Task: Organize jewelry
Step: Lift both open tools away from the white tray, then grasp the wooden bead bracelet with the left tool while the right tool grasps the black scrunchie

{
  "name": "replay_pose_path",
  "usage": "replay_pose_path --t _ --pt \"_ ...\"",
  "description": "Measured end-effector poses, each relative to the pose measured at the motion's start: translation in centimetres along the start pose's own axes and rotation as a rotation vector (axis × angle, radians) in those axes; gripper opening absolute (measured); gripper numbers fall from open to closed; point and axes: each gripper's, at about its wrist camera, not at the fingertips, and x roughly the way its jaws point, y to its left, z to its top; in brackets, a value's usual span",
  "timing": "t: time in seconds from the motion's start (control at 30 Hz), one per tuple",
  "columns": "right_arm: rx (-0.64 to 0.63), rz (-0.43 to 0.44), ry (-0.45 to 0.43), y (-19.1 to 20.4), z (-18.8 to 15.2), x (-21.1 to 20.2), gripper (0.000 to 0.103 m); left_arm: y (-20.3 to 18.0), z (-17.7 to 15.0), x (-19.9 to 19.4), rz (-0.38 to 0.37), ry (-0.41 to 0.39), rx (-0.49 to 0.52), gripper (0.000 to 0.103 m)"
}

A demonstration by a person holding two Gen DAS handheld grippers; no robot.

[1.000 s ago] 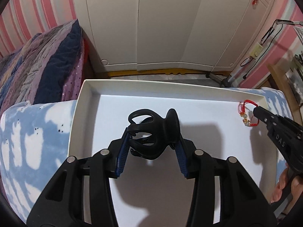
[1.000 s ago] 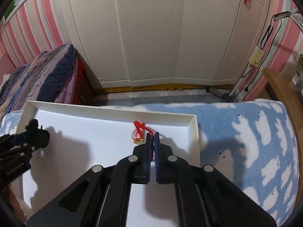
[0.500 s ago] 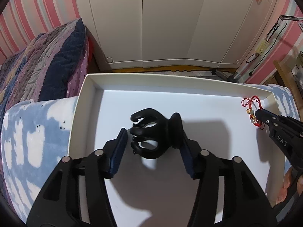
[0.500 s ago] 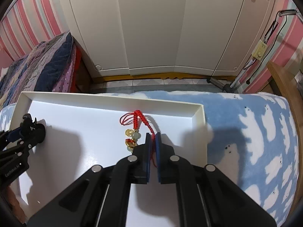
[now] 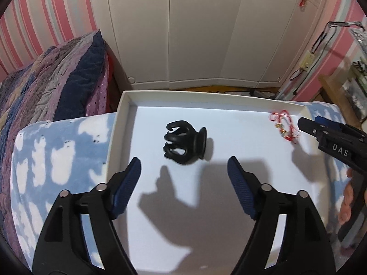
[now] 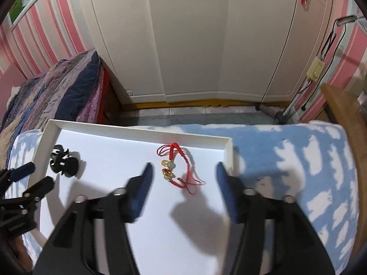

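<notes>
In the tray [image 5: 123,114], the clip [image 5: 184,142] lies near the left wall and the bracelet [image 6: 177,167] near the right wall. Both the left hand-held gripper [image 5: 184,174] and the right hand-held gripper [image 6: 183,176] are opening, with nothing between their jaws. The bracelet looks light and limp, so better pinch its cord; the clip looks stiff, take its body.

Black claw hair clip [image 5: 184,142] lying near white tray's [image 5: 123,105] left wall, red braided bracelet [image 6: 177,166] with gold beads near its right wall

The right tool [image 6: 183,169] is motion-blurred; bracelet [image 5: 284,126] beads are tiny.
</notes>
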Motion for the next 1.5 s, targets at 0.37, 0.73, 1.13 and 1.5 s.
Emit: replay_pose_path --t 0.37,0.73,1.13,1.5 --pt "0.008 0.046 -0.056 -1.7 -5.5 -7.8 0.088 4.8 -7.7 -11.2 0.041 -0.133 -0.042 0.100" --pt "-0.029 0.071 -0.048 -1.8 -11.3 -12.8 0.088 5.3 -15.1 -16.8 0.060 -0.157 -0.034 0.100" --pt "-0.053 0.074 -0.042 -1.0 -16.8 -15.5 0.088 6.5 -20.2 -18.6 0.058 -0.151 -0.063 0.100" --pt "-0.056 0.084 0.010 -0.9 -20.0 -15.7 0.088 6.5 -23.4 -18.6 0.030 -0.113 -0.098 0.100"
